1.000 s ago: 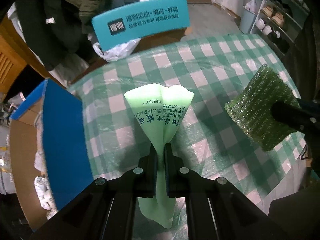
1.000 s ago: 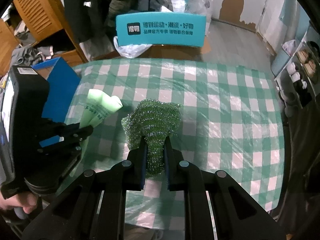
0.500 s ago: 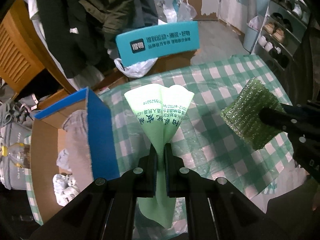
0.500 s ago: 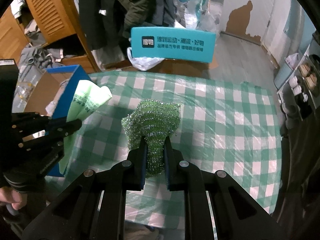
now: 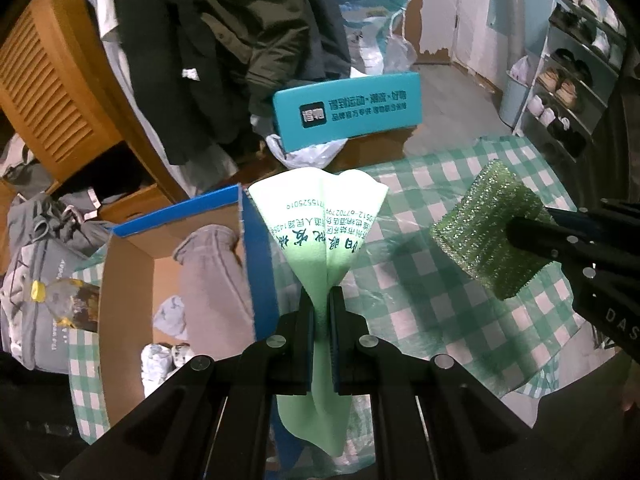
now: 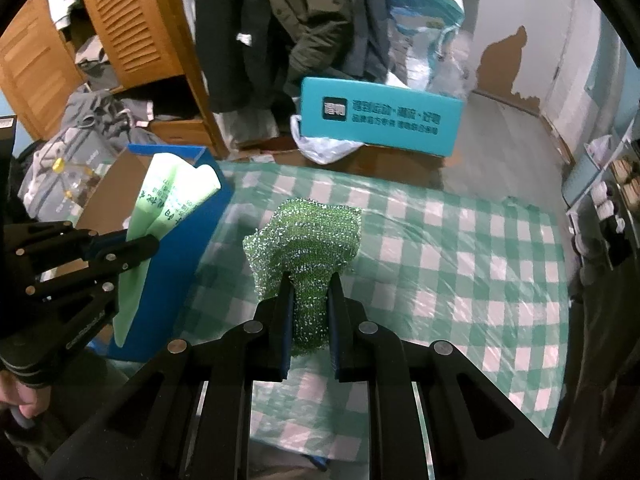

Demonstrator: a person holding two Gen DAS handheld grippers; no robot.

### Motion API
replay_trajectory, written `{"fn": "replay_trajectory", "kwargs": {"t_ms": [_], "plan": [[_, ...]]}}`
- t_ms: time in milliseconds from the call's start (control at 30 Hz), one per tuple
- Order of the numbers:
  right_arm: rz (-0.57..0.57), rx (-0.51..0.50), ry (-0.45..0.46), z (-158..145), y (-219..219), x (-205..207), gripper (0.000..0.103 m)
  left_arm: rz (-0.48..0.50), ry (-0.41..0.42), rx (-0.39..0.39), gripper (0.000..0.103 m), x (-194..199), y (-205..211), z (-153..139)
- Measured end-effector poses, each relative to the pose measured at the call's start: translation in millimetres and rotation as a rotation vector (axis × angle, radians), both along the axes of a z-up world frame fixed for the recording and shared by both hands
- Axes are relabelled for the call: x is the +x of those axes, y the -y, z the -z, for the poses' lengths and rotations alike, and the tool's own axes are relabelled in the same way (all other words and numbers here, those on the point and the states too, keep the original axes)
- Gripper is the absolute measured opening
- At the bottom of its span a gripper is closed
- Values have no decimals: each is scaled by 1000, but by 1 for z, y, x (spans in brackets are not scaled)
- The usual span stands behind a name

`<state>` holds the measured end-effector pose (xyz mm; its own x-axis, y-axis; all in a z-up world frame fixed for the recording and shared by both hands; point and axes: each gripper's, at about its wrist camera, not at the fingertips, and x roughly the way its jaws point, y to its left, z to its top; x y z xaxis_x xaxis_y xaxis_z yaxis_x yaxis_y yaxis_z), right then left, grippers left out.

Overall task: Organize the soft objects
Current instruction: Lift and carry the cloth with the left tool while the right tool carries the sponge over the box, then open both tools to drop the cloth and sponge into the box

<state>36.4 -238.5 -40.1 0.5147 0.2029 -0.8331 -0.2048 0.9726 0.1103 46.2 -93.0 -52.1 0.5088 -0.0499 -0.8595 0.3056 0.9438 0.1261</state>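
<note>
Green printed cloth pinched in left tool; its Chinese lettering illegible.

place: lived-in home room | shown by: coats hung beside a louvred wooden wardrobe | shoe rack seen stocked with pairs | table laid with green check cloth | cardboard box filled with clothes

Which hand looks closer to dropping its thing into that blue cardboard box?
Probably the left. Its tongs grip the pale green cloth right beside the box's wall, while the right tongs hold the green scouring pad over the checked tablecloth.
</note>
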Motion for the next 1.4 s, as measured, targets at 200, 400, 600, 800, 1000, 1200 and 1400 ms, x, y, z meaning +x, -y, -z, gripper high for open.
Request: {"fn": "replay_trajectory", "kwargs": {"t_ms": [200,400,600,800,1000,1200,1400], "plan": [[-31,5,14,-8,-18,3,13,-27,20,-6,6,-4,-21,-9],[-65,11,20,-12,-38,7,13,-66,51,-1,6,-6,-44,-17],[-99,17,18,-13,-61,12,13,-106,44,-9,6,-5,-69,-15],[-143,26,25,-17,-88,15,13,-153,40,-8,6,-5,-95,-10],[-190,43,17,-15,-119,22,13,-203,23,-18,6,-3,-124,-1],[-230,46,1,-12,-145,27,13,-248,14,-12,6,-1,-148,6],[-269,44,-12,-8,-170,32,13,-283,-7,-21,6,4,-166,15]]}}
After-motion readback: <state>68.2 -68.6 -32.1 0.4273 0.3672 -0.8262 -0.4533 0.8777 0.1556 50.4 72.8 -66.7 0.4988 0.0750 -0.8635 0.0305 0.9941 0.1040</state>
